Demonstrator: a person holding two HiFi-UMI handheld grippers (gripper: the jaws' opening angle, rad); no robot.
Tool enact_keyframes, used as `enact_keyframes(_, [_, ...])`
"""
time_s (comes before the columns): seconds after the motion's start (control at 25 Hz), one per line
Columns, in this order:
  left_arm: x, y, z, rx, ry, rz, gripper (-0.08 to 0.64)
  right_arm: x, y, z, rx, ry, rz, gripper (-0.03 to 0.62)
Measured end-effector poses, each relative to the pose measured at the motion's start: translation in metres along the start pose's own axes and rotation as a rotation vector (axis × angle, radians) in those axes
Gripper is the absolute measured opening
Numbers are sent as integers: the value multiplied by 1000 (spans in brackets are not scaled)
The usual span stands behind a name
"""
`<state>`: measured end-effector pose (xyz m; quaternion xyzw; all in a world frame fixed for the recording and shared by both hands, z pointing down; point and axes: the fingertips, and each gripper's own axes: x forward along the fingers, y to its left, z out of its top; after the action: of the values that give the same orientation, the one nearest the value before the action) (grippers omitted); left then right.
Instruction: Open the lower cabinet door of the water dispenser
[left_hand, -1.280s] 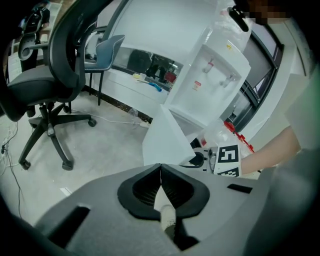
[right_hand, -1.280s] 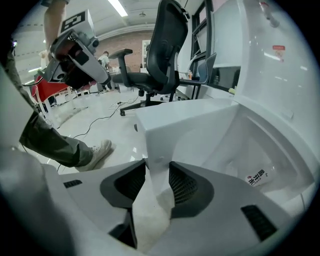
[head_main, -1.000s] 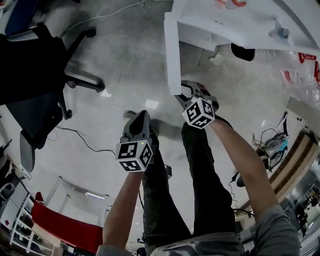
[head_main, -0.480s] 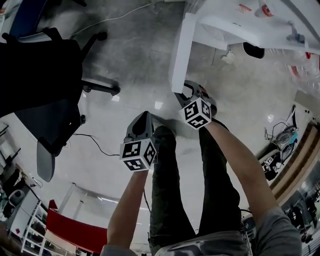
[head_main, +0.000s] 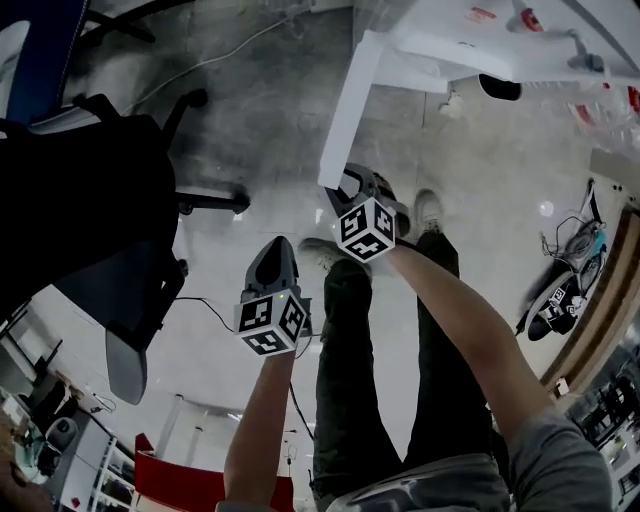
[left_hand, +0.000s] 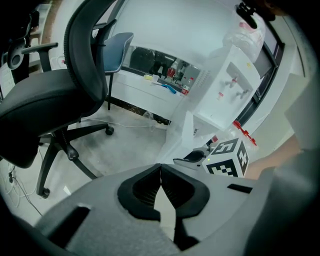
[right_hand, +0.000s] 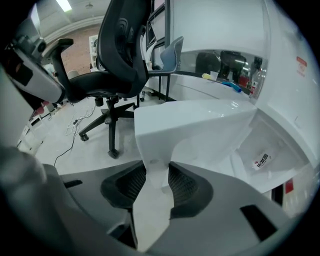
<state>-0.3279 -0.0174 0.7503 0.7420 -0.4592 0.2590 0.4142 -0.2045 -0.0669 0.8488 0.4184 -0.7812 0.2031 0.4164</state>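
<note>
Since a second back: lower cabinet door (head_main: 350, 110) has swung further out from the water dispenser (head_main: 470, 45); it then hung nearly straight down the head view, it now slants, free end drawn left. Right tool (head_main: 338, 185) has travelled with that end, marker cube rolled. Left tool (head_main: 278, 245) has shifted alongside, clear of the door. Black office chair (head_main: 85, 200) sits further into frame than before.

Right tool: clenched on the door's free edge; right gripper view shows the white panel edge (right_hand: 190, 130) pinched between both ribbed pads (right_hand: 182, 185).

Left tool: clenched on nothing, pads meeting at the tips in its own view (left_hand: 161, 185), aimed at bare floor near the chair.

Per view:
- Right gripper view alone looks into the opened white compartment (right_hand: 280, 145), a small printed label (right_hand: 262, 160) on its inner wall.
- Left gripper view alone shows the dispenser front with taps (left_hand: 235, 82), a clear bottle (left_hand: 245, 35) on top, and the right tool's marker cube (left_hand: 227, 157) beside the open door.
- Head view alone shows the person's dark-trousered legs (head_main: 380, 380) and both forearms.

Surface and room: mottled grey concrete floor (head_main: 260, 110), glossy in patches; pale cable (head_main: 230, 45) trailing across it near the dispenser; a second, blue chair (left_hand: 117, 47) beyond the black one
</note>
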Motion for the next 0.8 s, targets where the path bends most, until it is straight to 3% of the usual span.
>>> enact_keyframes(0.4, [9,18,28,25,6,-35,9,26,7,34,87,10,-53,144])
enact_keyframes(0.6, [6,25,38,2,-7,-39,9,34,7,44,124,25,-71,144])
enact_keyframes(0.8, [-2,30,44,-7,-33,-41,9,32,8,43,109,40,-71,144])
